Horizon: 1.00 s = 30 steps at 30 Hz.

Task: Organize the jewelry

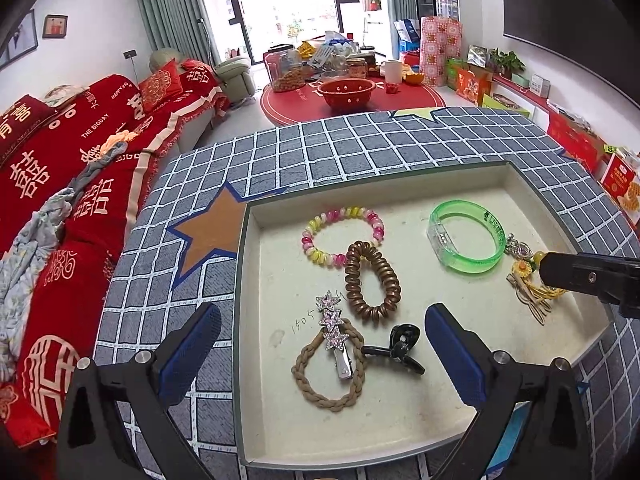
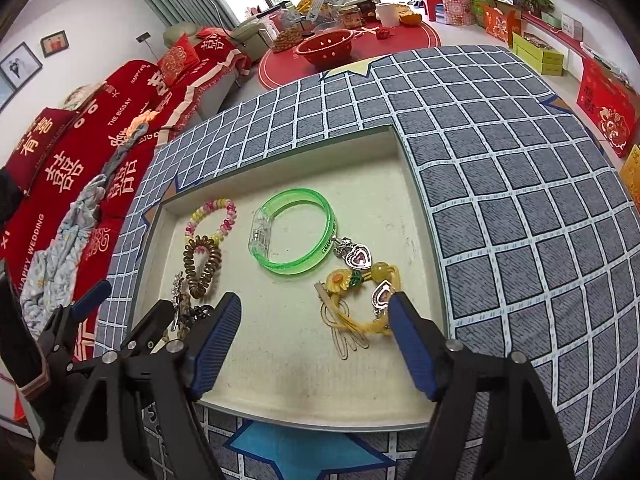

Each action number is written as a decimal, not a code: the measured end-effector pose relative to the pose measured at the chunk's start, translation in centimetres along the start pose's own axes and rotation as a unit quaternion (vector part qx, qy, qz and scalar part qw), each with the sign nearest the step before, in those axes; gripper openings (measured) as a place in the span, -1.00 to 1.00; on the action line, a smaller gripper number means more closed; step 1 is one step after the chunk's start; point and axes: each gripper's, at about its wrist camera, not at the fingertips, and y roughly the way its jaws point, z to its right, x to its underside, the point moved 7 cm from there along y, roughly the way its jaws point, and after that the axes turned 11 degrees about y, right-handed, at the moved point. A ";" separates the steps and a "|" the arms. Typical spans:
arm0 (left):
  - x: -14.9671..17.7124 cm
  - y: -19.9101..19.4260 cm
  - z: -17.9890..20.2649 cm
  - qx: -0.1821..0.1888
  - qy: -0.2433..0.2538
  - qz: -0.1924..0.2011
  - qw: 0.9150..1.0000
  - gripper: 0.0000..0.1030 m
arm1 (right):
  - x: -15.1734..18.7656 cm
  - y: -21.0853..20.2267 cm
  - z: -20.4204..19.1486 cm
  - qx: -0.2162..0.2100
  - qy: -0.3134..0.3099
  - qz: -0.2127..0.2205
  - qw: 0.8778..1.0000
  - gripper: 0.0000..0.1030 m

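Note:
A shallow cream tray [image 1: 280, 432] [image 2: 304, 408] lies on a grey checked cloth. In it are a pink-yellow bead bracelet [image 1: 344, 216] [image 2: 228, 216], a brown coil hair tie [image 1: 390, 280] [image 2: 200, 270], a green bangle [image 1: 464, 236] [image 2: 320, 216], a braided tan hair tie [image 1: 316, 392], a star hair clip [image 1: 336, 336], a black claw clip [image 1: 400, 344], and a yellow flower ornament with heart charms [image 1: 528, 280] [image 2: 360, 280]. My left gripper [image 1: 320, 348] is open above the star clip and braided tie. My right gripper [image 2: 314, 328] is open, low over the yellow ornament.
The checked cloth [image 1: 360, 148] [image 2: 520, 200] covers the table around the tray. A red-covered sofa [image 1: 60, 184] stands at the left. A red round table [image 1: 352, 96] with a bowl and jars stands behind. Boxes line the right wall.

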 end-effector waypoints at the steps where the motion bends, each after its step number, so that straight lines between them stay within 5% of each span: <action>1: 0.1 0.0 -0.1 0.001 0.000 -0.001 1.000 1.00 | 0.0 0.0 -0.1 0.000 0.000 0.000 1.000 0.55; 8: 0.6 -0.3 -0.3 0.005 -0.006 -0.005 1.000 1.00 | 0.3 0.0 -0.2 0.004 -0.005 0.001 1.000 0.57; 12: 0.8 -0.4 -0.4 0.004 -0.007 -0.006 1.000 1.00 | 0.6 -0.1 -0.4 0.009 -0.010 0.004 1.000 0.82; 15: 1.1 -0.4 -0.4 0.002 -0.006 -0.008 1.000 1.00 | 0.7 -0.3 -0.3 0.016 -0.012 0.012 1.000 0.83; 16: 1.2 -0.4 -0.4 0.001 -0.005 -0.010 1.000 1.00 | 0.7 -0.4 -0.3 0.017 -0.012 0.013 1.000 1.00; 30: 1.7 -0.3 -0.5 0.002 -0.007 -0.015 1.000 1.00 | 2.2 0.2 -0.7 0.040 -0.045 -0.006 0.998 0.99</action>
